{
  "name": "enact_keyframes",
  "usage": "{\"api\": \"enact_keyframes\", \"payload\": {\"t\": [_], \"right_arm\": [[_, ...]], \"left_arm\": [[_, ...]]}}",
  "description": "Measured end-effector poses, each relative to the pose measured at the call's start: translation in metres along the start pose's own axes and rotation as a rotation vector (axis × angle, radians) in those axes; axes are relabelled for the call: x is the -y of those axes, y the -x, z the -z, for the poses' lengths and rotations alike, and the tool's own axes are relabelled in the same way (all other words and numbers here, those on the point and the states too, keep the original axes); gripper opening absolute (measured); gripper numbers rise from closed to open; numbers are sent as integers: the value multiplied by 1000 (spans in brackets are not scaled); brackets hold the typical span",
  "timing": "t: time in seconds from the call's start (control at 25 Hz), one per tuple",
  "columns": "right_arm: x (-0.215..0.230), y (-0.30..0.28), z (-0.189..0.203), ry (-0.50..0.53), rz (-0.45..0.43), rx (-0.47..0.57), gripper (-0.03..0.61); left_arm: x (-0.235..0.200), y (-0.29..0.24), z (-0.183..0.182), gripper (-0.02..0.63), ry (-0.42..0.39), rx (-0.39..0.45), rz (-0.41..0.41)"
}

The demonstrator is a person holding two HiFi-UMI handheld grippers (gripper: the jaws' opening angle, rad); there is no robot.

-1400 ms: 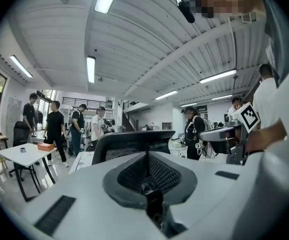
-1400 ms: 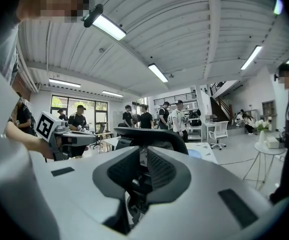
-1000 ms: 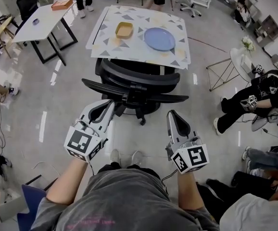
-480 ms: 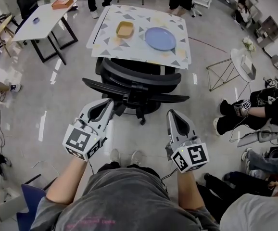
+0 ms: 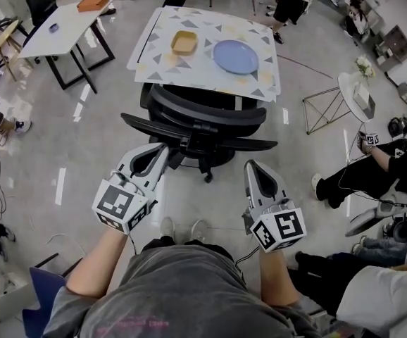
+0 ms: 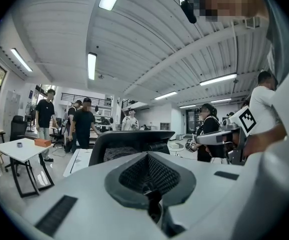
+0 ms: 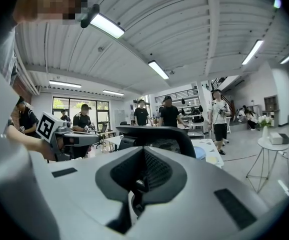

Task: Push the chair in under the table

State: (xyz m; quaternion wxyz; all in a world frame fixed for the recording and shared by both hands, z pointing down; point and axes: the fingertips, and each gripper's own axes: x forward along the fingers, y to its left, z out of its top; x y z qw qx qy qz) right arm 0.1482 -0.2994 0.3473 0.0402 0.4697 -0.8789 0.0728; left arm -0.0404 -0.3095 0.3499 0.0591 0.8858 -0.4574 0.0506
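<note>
Our left tool (image 5: pixel 163 149), right tool (image 5: pixel 252 165) both pinched shut, empty, behind chair (image 5: pixel 203 113). Risk: our lopsided shove swivels chair, armrests (image 5: pixel 144 124) hit bench (image 5: pixel 189 73) edge.

Black mesh-backed office chair (image 5: pixel 200 122) stands upright, seat partly beneath the patterned counter (image 5: pixel 205 74), backrest facing outward.

The far part of the chair's (image 5: pixel 196 122) seat is hidden under the surface's (image 5: pixel 205 76) near edge, and its backrest covers most of the base. On the far-left white table (image 5: pixel 63 34), a small dark object (image 5: pixel 53 27), perhaps a cup, is too small to tell. A seated person (image 5: pixel 372 171) at the right is cut off by the edge.
</note>
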Motion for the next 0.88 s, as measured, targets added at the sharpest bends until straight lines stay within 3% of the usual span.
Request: {"api": "enact_keyframes", "payload": {"t": [0.88], "right_arm": [[4, -7, 0, -2, -6, -4, 3]], "left_arm": [[0, -8, -4, 0, 5, 8, -2]]}}
